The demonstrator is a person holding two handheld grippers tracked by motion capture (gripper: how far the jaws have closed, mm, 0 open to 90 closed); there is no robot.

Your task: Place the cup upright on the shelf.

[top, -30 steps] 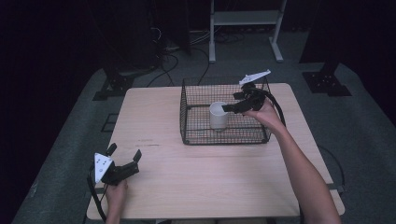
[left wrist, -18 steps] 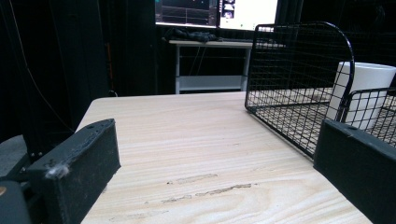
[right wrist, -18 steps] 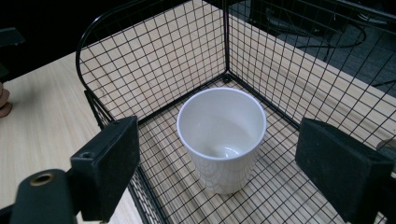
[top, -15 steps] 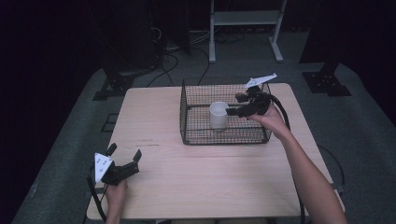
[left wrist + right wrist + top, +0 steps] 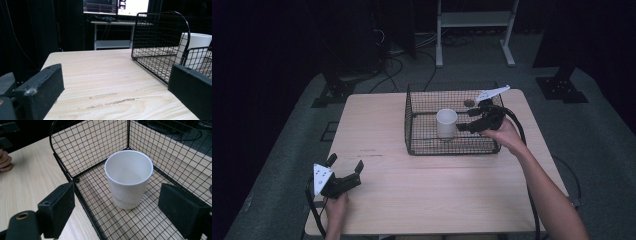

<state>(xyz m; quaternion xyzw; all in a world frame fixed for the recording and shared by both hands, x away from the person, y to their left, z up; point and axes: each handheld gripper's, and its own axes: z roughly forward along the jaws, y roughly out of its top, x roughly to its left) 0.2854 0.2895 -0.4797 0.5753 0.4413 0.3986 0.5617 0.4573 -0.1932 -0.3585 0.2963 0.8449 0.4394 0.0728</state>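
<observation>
A white paper cup (image 5: 446, 123) stands upright inside a black wire basket (image 5: 412, 148) on the far half of the wooden table. In the high view my right gripper (image 5: 465, 121) reaches over the basket's right side, just right of the cup, open. The right gripper view looks down into the empty cup (image 5: 128, 178), and the right gripper (image 5: 117, 205) has its jaws spread wider than the cup and apart from it. My left gripper (image 5: 346, 162) rests open near the table's front left corner. In the left gripper view the left gripper (image 5: 117, 80) holds nothing, with the basket (image 5: 160, 37) and cup (image 5: 197, 50) ahead to the right.
Bare wood (image 5: 437, 190) stretches between the basket and the front edge. A white shelf frame (image 5: 474, 20) and cables (image 5: 387, 55) lie on the floor beyond the table. The person's left hand (image 5: 5, 161) shows at the far left of the right gripper view.
My right gripper has drawn back slightly to the right, away from the cup. The cup, the basket and the left gripper have stayed put.
</observation>
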